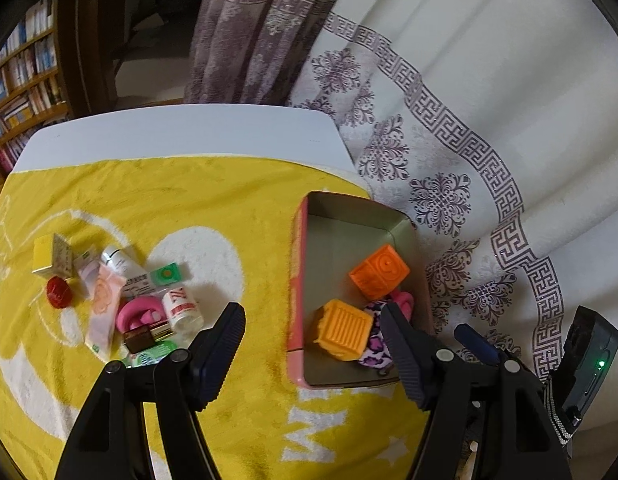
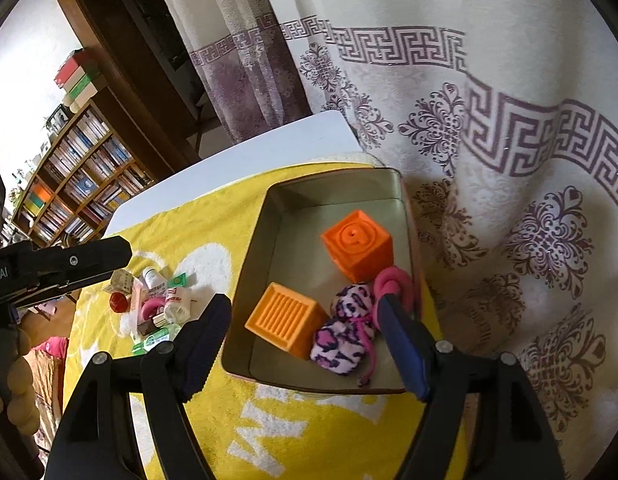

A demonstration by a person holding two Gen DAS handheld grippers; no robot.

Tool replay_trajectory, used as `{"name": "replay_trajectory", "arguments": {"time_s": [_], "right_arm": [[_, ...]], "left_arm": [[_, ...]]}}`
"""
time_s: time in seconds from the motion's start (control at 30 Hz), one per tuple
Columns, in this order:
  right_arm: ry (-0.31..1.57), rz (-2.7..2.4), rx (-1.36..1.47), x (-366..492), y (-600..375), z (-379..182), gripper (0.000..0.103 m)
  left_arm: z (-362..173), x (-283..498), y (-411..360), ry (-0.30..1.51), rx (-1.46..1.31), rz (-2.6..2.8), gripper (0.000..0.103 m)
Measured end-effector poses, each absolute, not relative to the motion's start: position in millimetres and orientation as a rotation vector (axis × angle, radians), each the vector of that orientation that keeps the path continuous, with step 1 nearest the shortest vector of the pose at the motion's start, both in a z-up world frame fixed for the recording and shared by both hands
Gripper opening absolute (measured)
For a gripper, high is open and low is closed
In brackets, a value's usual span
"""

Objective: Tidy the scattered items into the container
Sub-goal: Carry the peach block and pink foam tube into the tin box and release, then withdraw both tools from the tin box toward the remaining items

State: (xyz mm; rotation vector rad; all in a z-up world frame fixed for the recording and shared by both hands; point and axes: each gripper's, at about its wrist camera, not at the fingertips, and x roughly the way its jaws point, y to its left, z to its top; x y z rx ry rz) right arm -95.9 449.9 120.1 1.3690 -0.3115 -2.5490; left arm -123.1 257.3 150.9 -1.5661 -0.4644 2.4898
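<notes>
A pink-walled open box [image 1: 299, 280] [image 2: 249, 256] sits on the yellow towel at the table's right end. It holds an orange cube [image 1: 380, 272] [image 2: 357, 244], a lighter orange ribbed cube [image 1: 345, 330] [image 2: 285, 320], a purple-pink plush [image 2: 345, 330] and a pink ring [image 2: 395, 284]. A pile of scattered items [image 1: 137, 300] [image 2: 157, 304] lies left of it: small boxes, a red cap, bottles, a pink ring, sachets. My left gripper [image 1: 313, 322] is open and empty, hovering over the box's left wall. My right gripper [image 2: 301, 322] is open and empty above the box.
The yellow towel [image 1: 181, 200] covers most of a white table [image 1: 169, 132]. A patterned curtain [image 1: 449, 160] hangs close behind the box on the right. A bookshelf [image 2: 77, 184] stands far left. The right gripper's body [image 1: 585, 364] shows beside the box.
</notes>
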Motion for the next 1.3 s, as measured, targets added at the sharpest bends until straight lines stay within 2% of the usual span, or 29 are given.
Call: {"name": "replay_trajectory", "arguments": {"time_s": [0.3, 0.57, 1.3], "right_arm": [[-0.273, -2.511, 1.360, -89, 416, 122, 0.079], [-0.238, -2.476, 1.352, -83, 381, 124, 0.079], [-0.090, -2.399, 1.334, -67, 273, 130, 0.079]], "left_arm": [[152, -108, 215, -0.528, -1.582, 2.546, 0.072], [162, -87, 182, -0.406, -1.574, 2.693, 0.072], [180, -38, 88, -0.318, -1.509, 2.901, 0.072]]}}
